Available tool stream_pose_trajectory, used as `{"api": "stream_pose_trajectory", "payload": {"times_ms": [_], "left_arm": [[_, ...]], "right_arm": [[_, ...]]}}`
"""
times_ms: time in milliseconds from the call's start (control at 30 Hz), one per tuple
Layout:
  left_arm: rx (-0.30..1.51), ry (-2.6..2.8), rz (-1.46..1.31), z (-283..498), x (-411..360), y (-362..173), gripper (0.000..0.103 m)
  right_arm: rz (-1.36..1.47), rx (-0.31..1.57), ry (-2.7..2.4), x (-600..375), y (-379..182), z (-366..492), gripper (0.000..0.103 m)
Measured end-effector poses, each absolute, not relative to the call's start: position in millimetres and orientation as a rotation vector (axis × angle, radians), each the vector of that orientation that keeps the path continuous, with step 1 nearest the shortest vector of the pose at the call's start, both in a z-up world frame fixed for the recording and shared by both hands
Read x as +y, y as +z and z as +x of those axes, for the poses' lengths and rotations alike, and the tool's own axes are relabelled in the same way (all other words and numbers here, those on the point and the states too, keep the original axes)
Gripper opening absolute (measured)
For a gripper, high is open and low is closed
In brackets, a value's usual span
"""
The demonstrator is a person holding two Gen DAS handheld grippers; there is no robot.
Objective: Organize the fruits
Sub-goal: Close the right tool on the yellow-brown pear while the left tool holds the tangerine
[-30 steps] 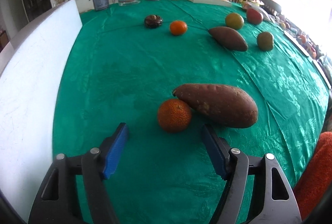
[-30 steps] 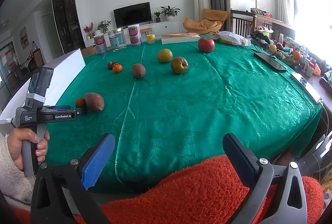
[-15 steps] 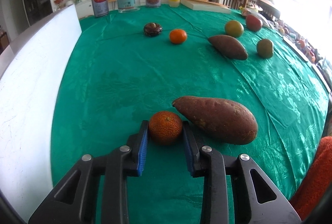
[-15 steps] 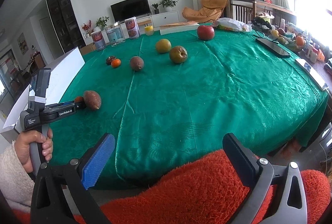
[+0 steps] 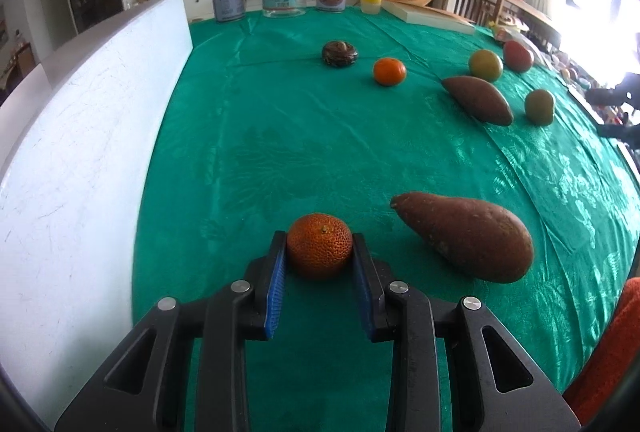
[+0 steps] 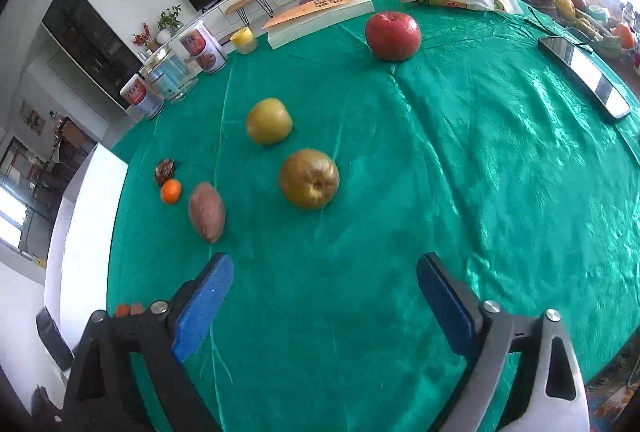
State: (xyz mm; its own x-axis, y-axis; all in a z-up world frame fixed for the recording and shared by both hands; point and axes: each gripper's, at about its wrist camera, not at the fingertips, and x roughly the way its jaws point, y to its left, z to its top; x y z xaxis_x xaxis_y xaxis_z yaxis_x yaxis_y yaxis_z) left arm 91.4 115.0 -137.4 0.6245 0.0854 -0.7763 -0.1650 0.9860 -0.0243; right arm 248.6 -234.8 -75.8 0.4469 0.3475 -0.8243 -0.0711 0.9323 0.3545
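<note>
Now my left hand-held gripper (image 5: 320, 252) clamped on mandarin (image 5: 319, 246); right hand-held gripper (image 6: 320, 284) closing, empty, brown pear (image 6: 309, 178) dead ahead.

The left tongs (image 5: 320, 252) are clamped on a dark orange mandarin (image 5: 319, 246), blue pads (image 5: 276, 272) pressing both its sides, on the green-clothed bench (image 5: 280, 152). Just to its right lies a big sweet potato (image 5: 468, 236). Farther back sit another mandarin (image 5: 389, 71), a second sweet potato (image 5: 478, 100) and a dark round fruit (image 5: 339, 53).
</note>
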Motion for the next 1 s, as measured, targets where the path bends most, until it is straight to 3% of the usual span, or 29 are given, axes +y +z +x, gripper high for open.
{"api": "stream_pose_trajectory", "payload": {"times_ms": [267, 667, 867, 933, 967, 1000], "left_arm": [[0.882, 0.149, -0.091, 89, 116, -137, 0.031], [0.871, 0.148, -0.104, 88, 118, -137, 0.032], [0.886, 0.125, -0.116, 85, 122, -135, 0.032], [0.885, 0.119, -0.118, 82, 123, -135, 0.033], [0.886, 0.114, -0.121, 81, 123, -135, 0.035], [0.887, 0.106, -0.129, 80, 125, -135, 0.04]], "right_arm": [[0.235, 1.136, 0.299, -200, -94, 313, 0.028], [0.052, 1.188, 0.393, -195, -102, 232, 0.026], [0.101, 1.179, 0.39, -201, -102, 228, 0.027], [0.092, 1.187, 0.387, -203, -100, 226, 0.03], [0.086, 1.185, 0.381, -203, -99, 226, 0.041], [0.087, 1.18, 0.376, -204, -97, 226, 0.057]]}}
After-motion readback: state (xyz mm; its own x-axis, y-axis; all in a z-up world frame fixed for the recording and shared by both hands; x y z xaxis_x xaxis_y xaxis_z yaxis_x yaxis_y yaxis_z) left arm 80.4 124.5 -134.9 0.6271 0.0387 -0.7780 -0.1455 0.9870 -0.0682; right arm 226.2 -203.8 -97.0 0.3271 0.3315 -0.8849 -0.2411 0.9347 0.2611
